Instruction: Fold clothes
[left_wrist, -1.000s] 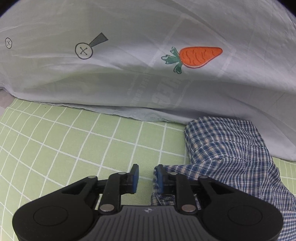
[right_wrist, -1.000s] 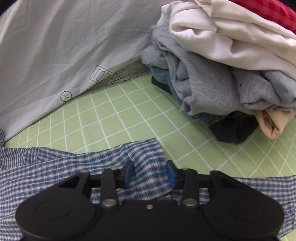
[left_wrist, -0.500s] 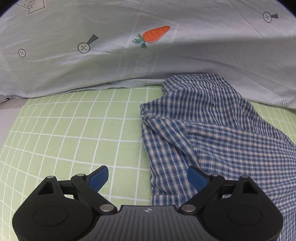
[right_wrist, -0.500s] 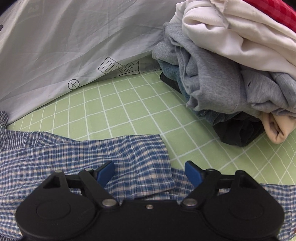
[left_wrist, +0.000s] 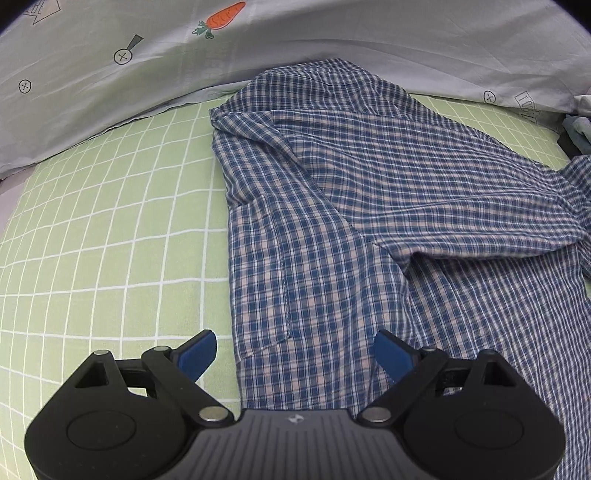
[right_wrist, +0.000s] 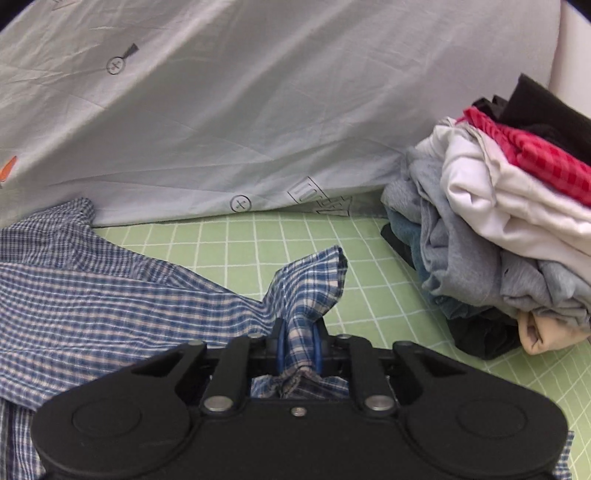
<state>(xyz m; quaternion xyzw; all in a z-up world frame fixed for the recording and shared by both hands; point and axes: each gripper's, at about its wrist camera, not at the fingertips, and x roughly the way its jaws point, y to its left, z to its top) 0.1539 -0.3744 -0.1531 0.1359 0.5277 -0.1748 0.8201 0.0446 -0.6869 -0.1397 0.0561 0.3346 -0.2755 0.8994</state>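
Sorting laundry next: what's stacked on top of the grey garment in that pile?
On the crumpled grey knit garment lie a white cloth, a red checked fabric and black fabric. Anything buried deeper is hidden.

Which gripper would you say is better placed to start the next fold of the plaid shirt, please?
Right. The right gripper is closing on a bunched edge of the plaid shirt, so it can probably lift it. The left gripper is open above the shirt's edge, gripping nothing.

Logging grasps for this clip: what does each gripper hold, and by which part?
Right gripper is closing on a bunched edge of the plaid shirt. Left gripper is open and holds nothing.
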